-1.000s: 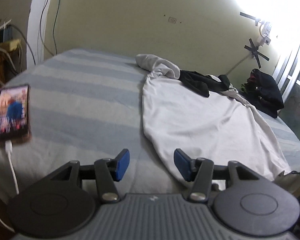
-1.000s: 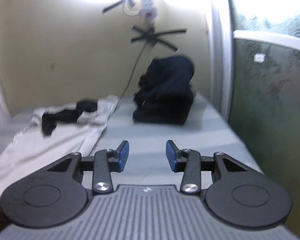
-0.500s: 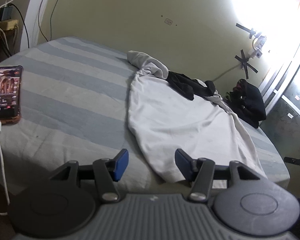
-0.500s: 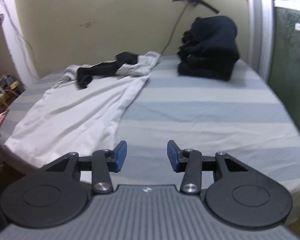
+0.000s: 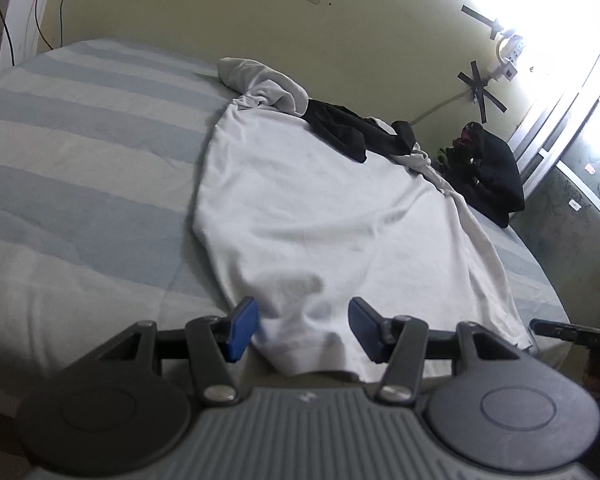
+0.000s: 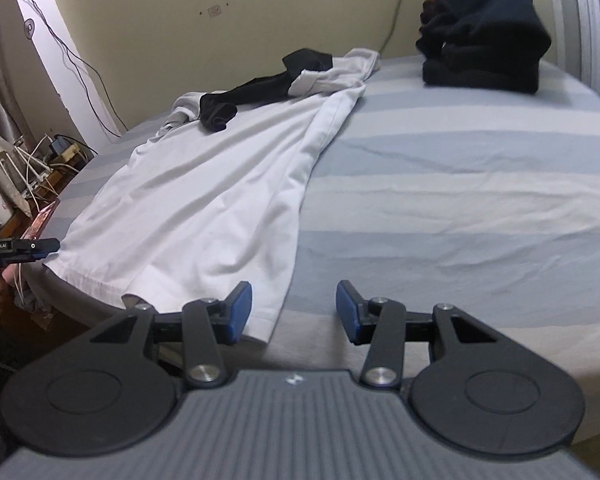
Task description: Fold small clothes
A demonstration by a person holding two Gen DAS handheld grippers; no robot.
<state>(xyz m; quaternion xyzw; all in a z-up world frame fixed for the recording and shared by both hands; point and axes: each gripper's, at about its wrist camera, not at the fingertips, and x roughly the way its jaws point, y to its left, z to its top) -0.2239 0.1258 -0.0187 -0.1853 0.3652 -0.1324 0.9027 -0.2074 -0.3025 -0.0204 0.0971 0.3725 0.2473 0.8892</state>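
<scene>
Two grippers hover at the near hem of a white shirt [image 5: 320,216] spread flat on the striped bed [image 5: 80,168]. Left gripper [image 5: 303,326] jaws, just closing, straddle the hem ungripped; right gripper [image 6: 294,310] parted, empty.

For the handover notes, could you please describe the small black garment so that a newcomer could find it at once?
Start from the bed with the blue-and-white striped sheet. A large white shirt lies spread across it, and the small black garment is draped over that shirt's far end, near the wall. Unlike the dark pile of clothes in the bed's far corner, it is thin, crumpled and lies on white cloth.
</scene>
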